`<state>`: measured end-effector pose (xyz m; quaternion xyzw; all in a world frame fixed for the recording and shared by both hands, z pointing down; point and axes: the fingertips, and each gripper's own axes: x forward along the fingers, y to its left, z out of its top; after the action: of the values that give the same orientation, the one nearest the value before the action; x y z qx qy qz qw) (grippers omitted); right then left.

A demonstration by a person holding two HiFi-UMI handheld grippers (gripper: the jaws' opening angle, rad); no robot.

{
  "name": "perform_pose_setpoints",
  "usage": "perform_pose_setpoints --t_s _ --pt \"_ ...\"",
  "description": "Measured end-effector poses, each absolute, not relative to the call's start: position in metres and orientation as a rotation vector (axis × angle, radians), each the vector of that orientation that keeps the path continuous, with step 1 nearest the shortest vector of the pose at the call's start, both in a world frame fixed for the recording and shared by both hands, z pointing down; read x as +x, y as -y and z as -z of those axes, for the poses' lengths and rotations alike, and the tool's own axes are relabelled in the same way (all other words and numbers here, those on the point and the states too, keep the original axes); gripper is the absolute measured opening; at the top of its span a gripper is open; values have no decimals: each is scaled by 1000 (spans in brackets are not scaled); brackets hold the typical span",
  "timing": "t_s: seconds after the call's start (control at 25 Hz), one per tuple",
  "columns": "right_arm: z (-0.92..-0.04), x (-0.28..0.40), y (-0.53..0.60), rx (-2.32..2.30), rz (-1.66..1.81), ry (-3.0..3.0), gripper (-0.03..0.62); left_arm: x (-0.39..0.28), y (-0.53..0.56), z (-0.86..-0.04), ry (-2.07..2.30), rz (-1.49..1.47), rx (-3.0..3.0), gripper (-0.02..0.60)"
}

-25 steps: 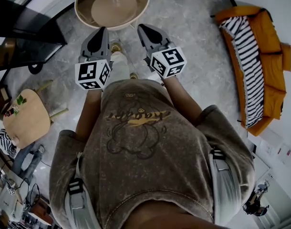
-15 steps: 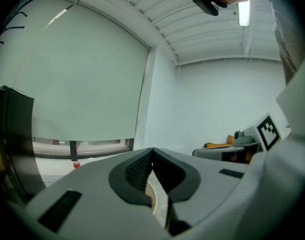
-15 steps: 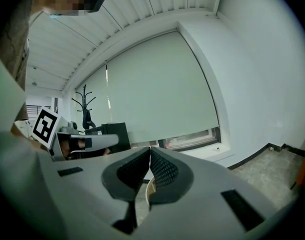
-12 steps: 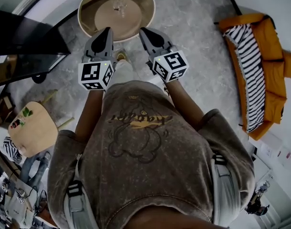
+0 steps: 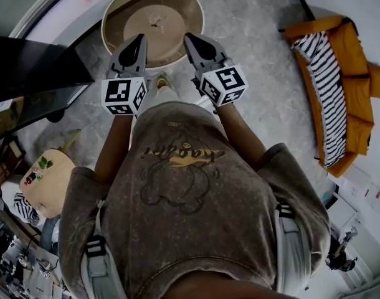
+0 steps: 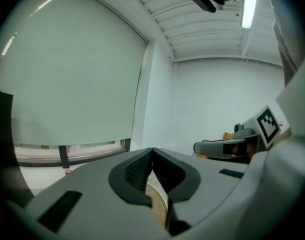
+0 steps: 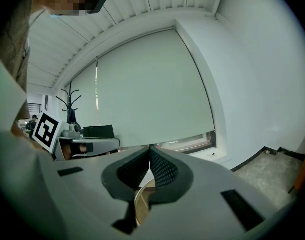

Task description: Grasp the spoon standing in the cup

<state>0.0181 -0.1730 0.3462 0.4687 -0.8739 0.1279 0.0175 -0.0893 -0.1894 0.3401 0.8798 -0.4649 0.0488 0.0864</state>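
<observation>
The person stands on a grey mottled floor (image 5: 252, 36) and holds both tools out toward 12 o'clock, side by side and apart from each other. The left hand-held gripper (image 5: 139, 41) has its jaws shut, the ribbed pads meeting at the tip with nothing between them. The right hand-held gripper (image 5: 190, 40) is closed the same way and is also empty. Both tips reach over the near edge of a round beige tabletop (image 5: 115, 17) at 12 o'clock. A small pale thing (image 5: 155, 22) stands at the tabletop's centre, well ahead of both tips, but it is too small to tell a cup or a spoon in it. At 3 o'clock an orange sofa (image 5: 358, 111) carries a striped blanket (image 5: 324, 80). At 8 o'clock stands a small wooden table (image 5: 53, 189). Both gripper views look nearly level at a pale window blind (image 7: 142, 94) and white walls.
</observation>
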Motion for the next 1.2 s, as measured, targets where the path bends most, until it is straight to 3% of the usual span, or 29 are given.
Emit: perform_pose_setpoints --t_s 1.2 --pt "-351 13 264 1431 -413 2709 18 -88 283 -344 1379 -144 2590 18"
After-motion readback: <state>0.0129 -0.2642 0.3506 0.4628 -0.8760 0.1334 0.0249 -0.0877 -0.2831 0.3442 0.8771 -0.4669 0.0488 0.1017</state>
